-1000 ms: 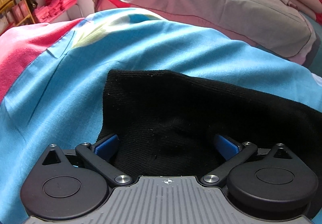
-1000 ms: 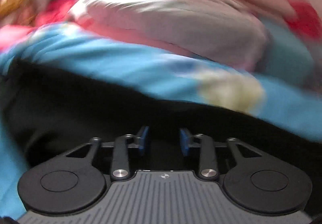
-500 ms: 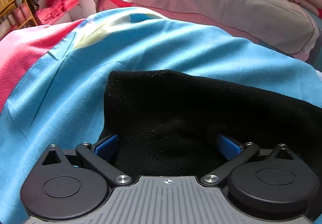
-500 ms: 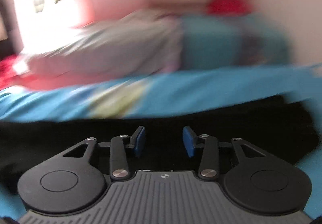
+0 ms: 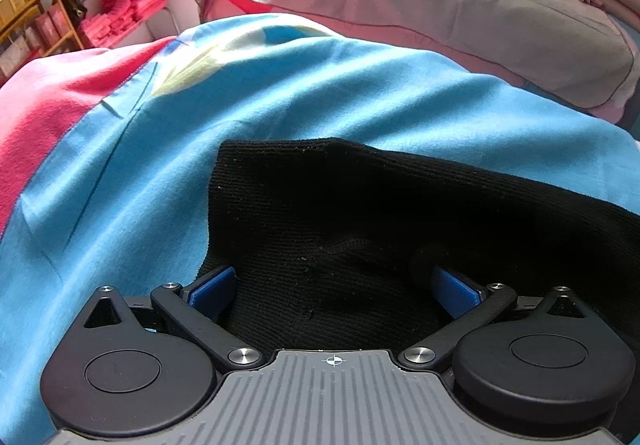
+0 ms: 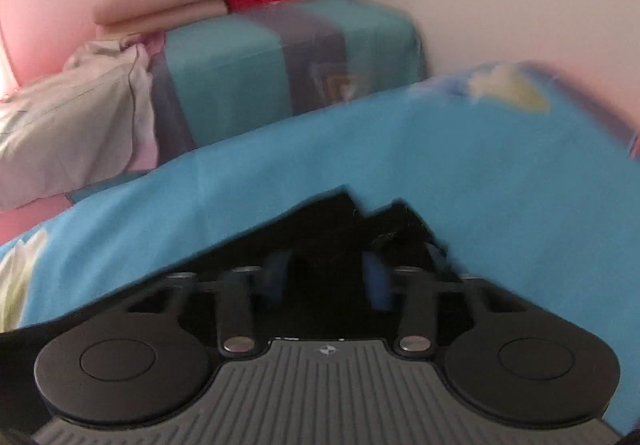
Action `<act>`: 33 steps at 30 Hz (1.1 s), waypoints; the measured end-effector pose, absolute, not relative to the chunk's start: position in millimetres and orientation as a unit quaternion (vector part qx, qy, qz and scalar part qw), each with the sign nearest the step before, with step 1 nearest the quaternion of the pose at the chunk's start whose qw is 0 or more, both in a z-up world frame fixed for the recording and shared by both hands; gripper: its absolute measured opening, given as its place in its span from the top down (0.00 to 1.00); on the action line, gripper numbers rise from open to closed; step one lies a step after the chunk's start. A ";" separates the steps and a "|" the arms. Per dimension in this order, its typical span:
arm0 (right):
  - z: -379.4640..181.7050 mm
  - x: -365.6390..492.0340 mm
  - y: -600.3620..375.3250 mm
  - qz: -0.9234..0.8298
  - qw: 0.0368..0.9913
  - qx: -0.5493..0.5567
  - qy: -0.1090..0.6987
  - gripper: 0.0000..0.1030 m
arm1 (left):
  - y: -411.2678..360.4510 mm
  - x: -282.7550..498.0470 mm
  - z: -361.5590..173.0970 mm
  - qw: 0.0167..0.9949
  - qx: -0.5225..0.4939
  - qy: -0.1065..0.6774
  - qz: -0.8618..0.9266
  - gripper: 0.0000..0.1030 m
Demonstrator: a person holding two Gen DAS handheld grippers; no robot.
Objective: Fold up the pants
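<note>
Blue bedsheet (image 5: 360,105) bears ribbed black pants (image 5: 360,213) (lint-flecked, rumpled)

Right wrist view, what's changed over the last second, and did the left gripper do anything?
The right gripper swung right along the black knit pants, from the grey pillow toward the folded teal blanket, ending at a ragged corner of the fabric. Its blue pads parted slightly, gripping nothing. The left gripper stayed wide open over the pants on the blue bedsheet.
</note>
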State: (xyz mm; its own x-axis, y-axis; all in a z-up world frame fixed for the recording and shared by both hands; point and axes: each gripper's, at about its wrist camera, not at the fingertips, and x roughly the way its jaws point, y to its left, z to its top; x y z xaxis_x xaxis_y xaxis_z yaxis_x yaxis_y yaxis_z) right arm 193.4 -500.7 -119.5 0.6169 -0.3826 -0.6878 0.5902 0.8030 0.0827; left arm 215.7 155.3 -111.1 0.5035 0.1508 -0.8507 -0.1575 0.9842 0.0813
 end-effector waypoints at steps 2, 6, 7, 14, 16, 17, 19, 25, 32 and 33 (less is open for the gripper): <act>-111.1 196.5 -496.9 -0.263 0.895 0.111 0.344 0.89 | 155.2 215.5 -111.0 0.867 -0.004 0.491 0.091 0.00; -87.3 188.1 -498.1 -0.248 0.921 0.109 0.280 0.89 | 155.1 215.1 -110.8 0.867 -0.004 0.491 0.091 0.00; -85.8 187.8 -500.9 -0.244 0.927 0.109 0.264 0.89 | 155.0 215.0 -110.8 0.867 -0.004 0.490 0.091 0.00; -102.9 197.3 -508.3 -0.270 0.906 0.095 0.313 0.51 | 155.3 216.3 -107.5 0.862 -0.004 0.498 0.096 0.00; -88.7 181.9 -489.7 -0.255 0.923 0.091 0.273 0.37 | 154.1 217.0 -97.6 0.857 0.000 0.505 0.100 0.00; -83.4 176.1 -475.8 -0.237 0.932 0.081 0.264 0.37 | 152.5 214.4 -92.1 0.860 0.007 0.501 0.103 0.00; -77.8 170.5 -439.8 -0.182 0.945 0.058 0.266 0.39 | 147.9 207.5 -80.4 0.869 0.013 0.484 0.100 0.00; -81.1 169.8 -302.8 0.143 0.927 0.097 0.334 0.50 | 118.0 214.5 -75.4 0.881 0.002 0.471 0.039 0.00; -130.3 155.5 -186.7 0.342 0.838 0.130 0.404 0.55 | 104.2 229.5 -110.2 0.870 0.029 0.492 0.017 0.00; -131.7 157.9 -181.1 0.342 0.844 0.130 0.392 0.55 | 105.4 229.1 -110.2 0.870 0.026 0.492 0.015 0.00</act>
State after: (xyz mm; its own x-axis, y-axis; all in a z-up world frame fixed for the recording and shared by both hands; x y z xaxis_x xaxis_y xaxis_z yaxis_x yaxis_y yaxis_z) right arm 157.9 -181.1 -131.7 0.4577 0.6798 -0.5731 -0.4752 0.7318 0.4885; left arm 229.1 105.4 -110.2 0.5155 0.0512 -0.8554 0.0001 0.9982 0.0597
